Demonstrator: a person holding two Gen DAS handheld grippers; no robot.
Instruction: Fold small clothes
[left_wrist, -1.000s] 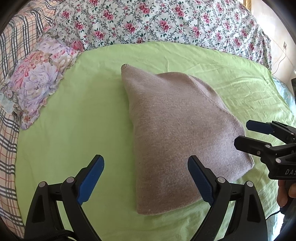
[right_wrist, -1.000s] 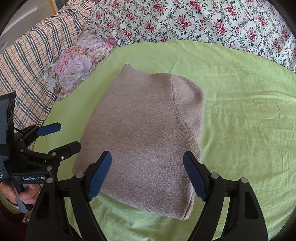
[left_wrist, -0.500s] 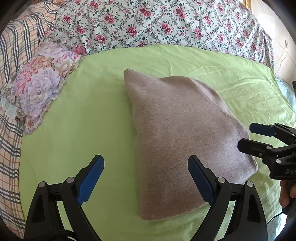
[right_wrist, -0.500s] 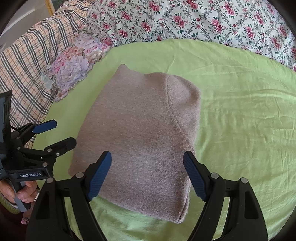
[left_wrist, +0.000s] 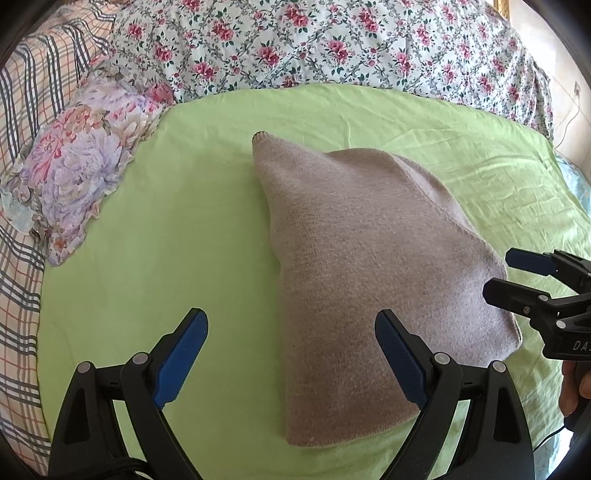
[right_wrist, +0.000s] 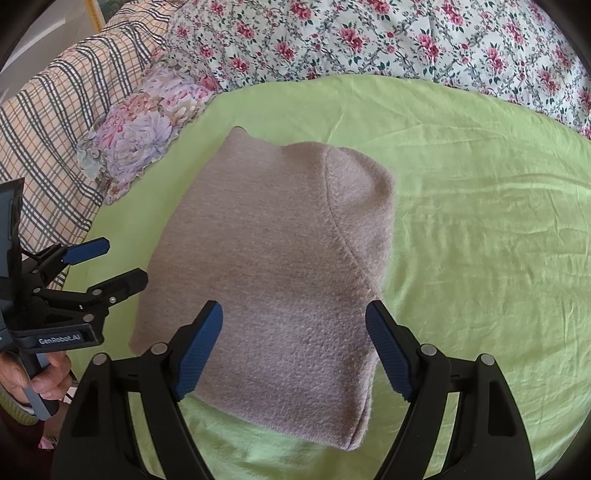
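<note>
Left wrist: folded sweater (left_wrist: 369, 280) unmoved on green sheet (left_wrist: 184, 240); both hand-held grippers (left_wrist: 291, 354) (right_wrist: 293, 350) still apart, empty.

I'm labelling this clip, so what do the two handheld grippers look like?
Both the left gripper and the right gripper have black plastic frames with silver rivets and ribbed blue pads on the jaws. The left gripper's body reads GenRobot.AI in white; the right's shows white letters, cut off.
</note>
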